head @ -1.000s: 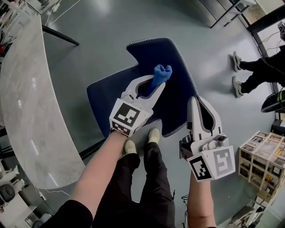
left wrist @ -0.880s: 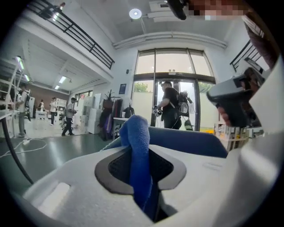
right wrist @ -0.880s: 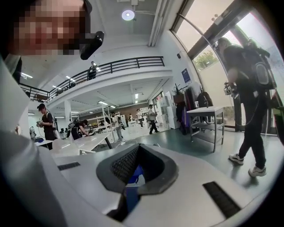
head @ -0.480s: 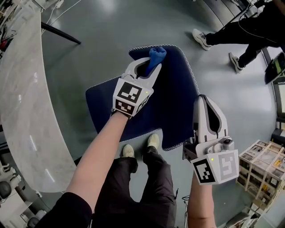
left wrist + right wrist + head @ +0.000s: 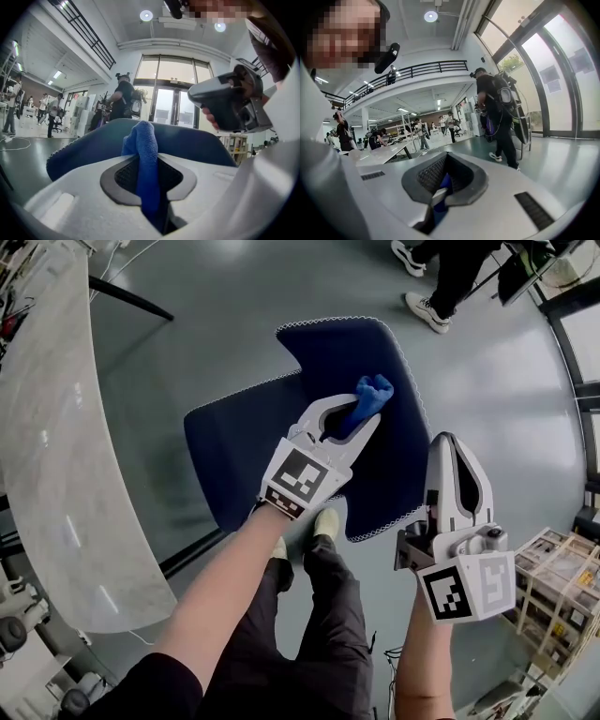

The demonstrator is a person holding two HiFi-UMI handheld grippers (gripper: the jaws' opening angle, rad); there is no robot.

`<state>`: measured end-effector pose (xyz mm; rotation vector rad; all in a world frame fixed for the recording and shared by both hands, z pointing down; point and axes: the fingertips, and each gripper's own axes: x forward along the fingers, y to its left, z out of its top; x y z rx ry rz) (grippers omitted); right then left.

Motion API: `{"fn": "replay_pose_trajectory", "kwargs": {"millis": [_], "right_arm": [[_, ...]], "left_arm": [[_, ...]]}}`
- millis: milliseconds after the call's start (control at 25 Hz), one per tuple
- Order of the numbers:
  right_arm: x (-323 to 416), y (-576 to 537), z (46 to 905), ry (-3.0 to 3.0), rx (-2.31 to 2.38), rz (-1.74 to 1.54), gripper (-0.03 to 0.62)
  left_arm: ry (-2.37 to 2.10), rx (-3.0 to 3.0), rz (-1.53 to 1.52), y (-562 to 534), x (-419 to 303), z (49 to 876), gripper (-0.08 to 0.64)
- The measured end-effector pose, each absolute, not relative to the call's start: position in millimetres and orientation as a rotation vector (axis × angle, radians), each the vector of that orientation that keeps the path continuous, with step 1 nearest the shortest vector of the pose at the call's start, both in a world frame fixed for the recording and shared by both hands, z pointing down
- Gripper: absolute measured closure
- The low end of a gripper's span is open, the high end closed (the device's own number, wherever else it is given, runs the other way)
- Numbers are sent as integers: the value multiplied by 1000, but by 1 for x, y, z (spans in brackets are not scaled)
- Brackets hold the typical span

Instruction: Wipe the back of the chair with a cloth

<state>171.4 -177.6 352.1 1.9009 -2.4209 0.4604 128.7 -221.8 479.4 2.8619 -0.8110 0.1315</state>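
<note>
Down from the top edge toward the right edge of the chair back (image 5: 323, 357), my left gripper (image 5: 358, 420) has dragged the blue cloth (image 5: 373, 394), clenched tight for wiping pressure; right gripper (image 5: 452, 441) waits closed, empty.

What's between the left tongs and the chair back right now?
Only the blue cloth, clamped in the left tongs, its bunched end over the chair back. The head view and left gripper view both show it.
</note>
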Motion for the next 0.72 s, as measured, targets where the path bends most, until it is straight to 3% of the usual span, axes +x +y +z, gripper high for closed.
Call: {"fn": "replay_pose_trajectory", "kwargs": {"millis": [720], "right_arm": [[166,-129,352,-2372,1956,515,580]], "left_arm": [[-560,2851,132,-89,157,489,482]]}}
